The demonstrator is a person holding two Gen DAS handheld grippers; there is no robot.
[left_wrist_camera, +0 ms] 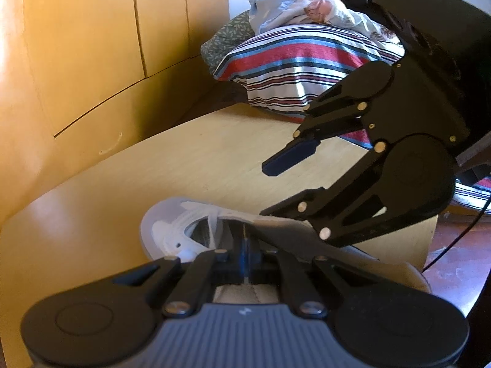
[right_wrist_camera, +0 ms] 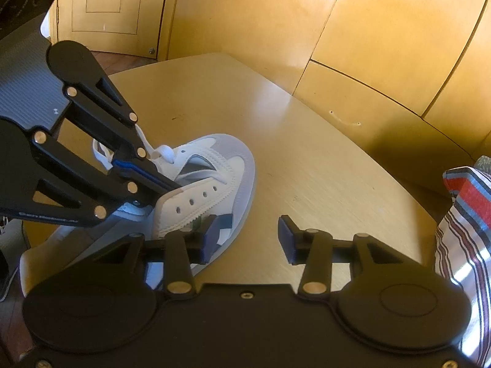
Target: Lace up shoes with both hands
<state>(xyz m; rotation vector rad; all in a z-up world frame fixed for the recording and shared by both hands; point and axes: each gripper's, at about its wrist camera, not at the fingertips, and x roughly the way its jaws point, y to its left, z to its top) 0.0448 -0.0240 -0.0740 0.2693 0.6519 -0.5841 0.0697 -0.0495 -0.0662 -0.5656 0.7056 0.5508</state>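
4 empty eyelets are counted on the white sneaker (right_wrist_camera: 202, 181) at centre frame, so most lacing is judged undone. The left gripper (right_wrist_camera: 172, 187) is closed on the tongue area; the right gripper (right_wrist_camera: 250, 239) is held open.

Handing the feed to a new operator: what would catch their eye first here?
The white shoe lying on the wooden table, half laced, with empty eyelets along one flap. The left gripper is shut at the shoe's tongue; what it pinches is hidden. The right gripper is open, empty, just beside the shoe, and striped bedding is piled at the table's far end.
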